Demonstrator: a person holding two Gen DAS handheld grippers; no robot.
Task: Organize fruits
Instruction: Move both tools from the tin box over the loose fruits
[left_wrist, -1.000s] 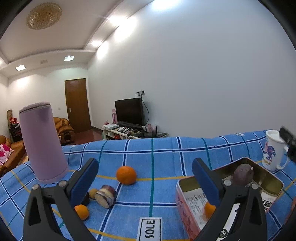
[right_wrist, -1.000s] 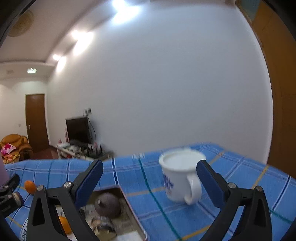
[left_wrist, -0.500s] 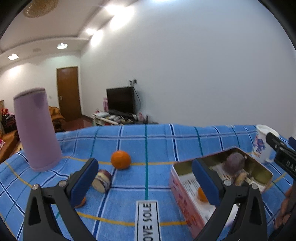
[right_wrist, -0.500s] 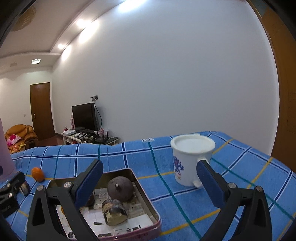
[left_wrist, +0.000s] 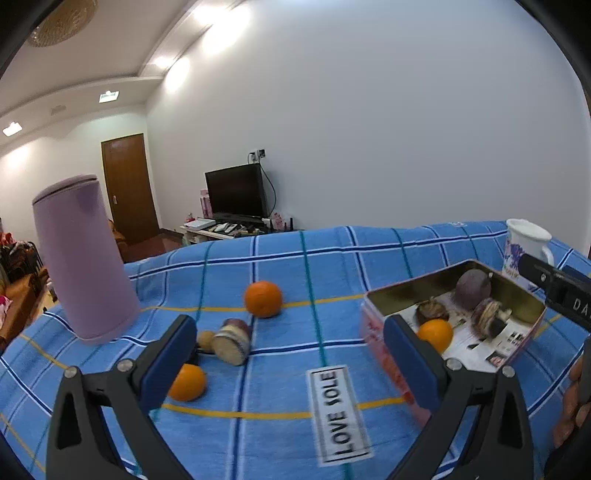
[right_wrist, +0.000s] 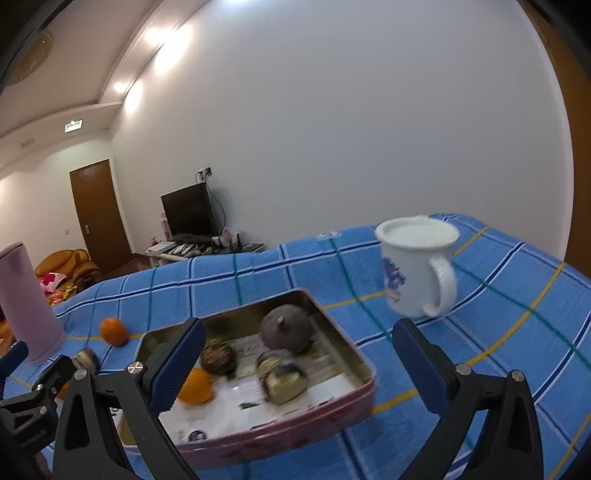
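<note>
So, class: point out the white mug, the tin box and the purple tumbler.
white mug (right_wrist: 413, 273), right wrist view, on its side wall.
tin box (right_wrist: 332, 332), right wrist view, on its right inner wall.
purple tumbler (left_wrist: 83, 258), left wrist view, mid-body.

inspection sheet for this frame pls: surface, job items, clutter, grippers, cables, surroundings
Surface: blue checked cloth covers the table; a "LOVE SOLE" label lies on it.
Job's things: open tin holds one orange, a dark round fruit and some darker pieces. Loose on the cloth: far orange, near orange, cut purple-skinned piece.
Clutter: lilac cylinder upright at left; white mug upright right of the tin.
Grippers: left gripper open, empty, above the cloth; right gripper open, empty, over the tin.
Cables: one runs from a wall socket down behind the TV.
Surroundings: wooden door, TV stand, sofa, white wall.
</note>
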